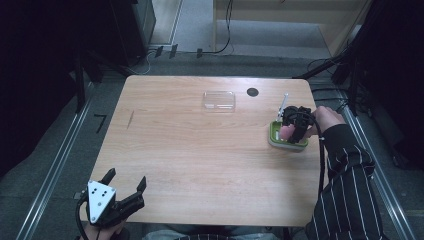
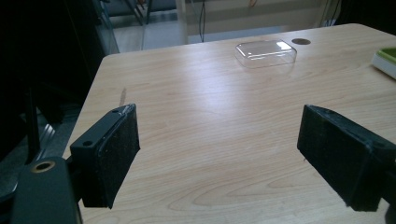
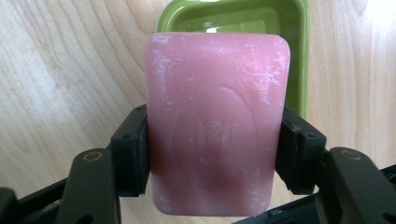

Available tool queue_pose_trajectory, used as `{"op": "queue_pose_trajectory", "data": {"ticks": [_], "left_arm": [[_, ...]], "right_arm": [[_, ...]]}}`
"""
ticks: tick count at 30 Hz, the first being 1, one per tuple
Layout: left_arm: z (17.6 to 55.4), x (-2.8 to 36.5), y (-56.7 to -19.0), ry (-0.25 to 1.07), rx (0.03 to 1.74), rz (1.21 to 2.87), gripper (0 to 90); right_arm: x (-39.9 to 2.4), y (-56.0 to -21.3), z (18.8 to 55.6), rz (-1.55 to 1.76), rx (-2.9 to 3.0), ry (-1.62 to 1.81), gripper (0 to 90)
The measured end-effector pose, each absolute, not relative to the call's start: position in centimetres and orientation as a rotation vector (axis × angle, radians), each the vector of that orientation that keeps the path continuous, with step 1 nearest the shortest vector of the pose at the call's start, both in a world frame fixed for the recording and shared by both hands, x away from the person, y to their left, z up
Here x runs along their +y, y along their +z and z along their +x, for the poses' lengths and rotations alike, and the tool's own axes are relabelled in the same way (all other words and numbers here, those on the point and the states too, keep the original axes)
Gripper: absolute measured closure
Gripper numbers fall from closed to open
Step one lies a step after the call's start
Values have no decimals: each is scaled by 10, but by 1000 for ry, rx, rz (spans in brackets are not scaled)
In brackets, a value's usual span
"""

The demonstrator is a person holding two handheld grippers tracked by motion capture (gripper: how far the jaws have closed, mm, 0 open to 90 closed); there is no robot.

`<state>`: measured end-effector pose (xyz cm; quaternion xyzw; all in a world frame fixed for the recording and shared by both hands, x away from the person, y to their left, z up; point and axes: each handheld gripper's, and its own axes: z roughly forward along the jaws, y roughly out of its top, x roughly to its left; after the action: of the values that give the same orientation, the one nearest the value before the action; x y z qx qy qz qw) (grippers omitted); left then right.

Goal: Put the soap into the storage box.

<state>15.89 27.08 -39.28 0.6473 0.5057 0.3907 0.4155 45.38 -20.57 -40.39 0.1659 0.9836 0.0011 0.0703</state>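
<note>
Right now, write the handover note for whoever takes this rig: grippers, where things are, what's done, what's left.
Right gripper: shut on the pink soap bar, one pad on each long side, held over the green soap dish at the table's right edge.
Left gripper: open, holding nothing, at the near left corner of the wooden table.
Clear plastic lid: lies on the far middle of the table, apart from the dish, untouched.
Done: soap gripped and at the dish.
Left, most likely: whether the bar already rests in the dish cannot be told; lower it in, release, then probably fetch the lid and cover the dish.
</note>
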Motion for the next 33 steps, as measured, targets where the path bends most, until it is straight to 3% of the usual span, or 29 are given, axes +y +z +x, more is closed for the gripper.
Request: {"op": "queue_pose_trajectory", "data": {"ticks": [33], "left_arm": [[142,281,-393,1025,1330,1594,134]], "right_arm": [[-212,-427,481,451,2988,2,387]]}}
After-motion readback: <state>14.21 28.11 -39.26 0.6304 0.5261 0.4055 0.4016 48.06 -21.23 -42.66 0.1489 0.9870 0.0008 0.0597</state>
